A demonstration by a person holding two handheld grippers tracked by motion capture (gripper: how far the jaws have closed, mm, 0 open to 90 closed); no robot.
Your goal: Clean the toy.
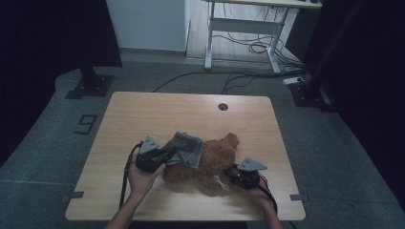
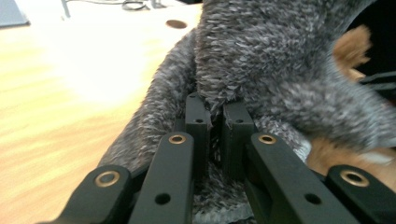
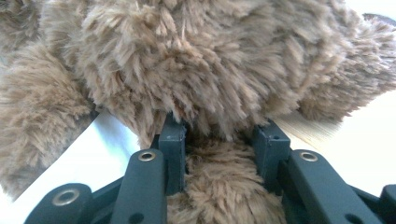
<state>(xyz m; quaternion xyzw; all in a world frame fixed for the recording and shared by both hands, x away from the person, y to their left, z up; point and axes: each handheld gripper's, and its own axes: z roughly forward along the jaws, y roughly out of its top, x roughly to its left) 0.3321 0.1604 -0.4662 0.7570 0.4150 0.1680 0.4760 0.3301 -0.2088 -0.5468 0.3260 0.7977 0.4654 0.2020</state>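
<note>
**Grey knit going onto a plush bear**

While the brown plush bear (image 1: 217, 160) lies on its side near the front middle of the worktop (image 1: 143, 114), a small grey fuzzy garment (image 1: 186, 149) is draped over the bear's left half, bunched and partly lifted. The left tongs (image 1: 168, 157) sit just left of the bear, closed tight on a fold of that garment; in the left gripper view the jaws stand almost together with grey pile (image 2: 261, 70) pinched between them. The right tongs (image 1: 228, 175) are at the bear's front right, closed on a plump tuft or limb of the bear's fur (image 3: 219, 186), which fills the gap between the jaws in the right gripper view.

Both things look light, soft and limp. The garment should stretch and sag rather than hold a shape, so a grip at its hem or opening edge would likely steer it better than a pinch mid-cloth. The bear will squash and roll when tugged; holding a limb or the body firmly should anchor it. Long pile may slip, so a deep bite seems wise.
</note>
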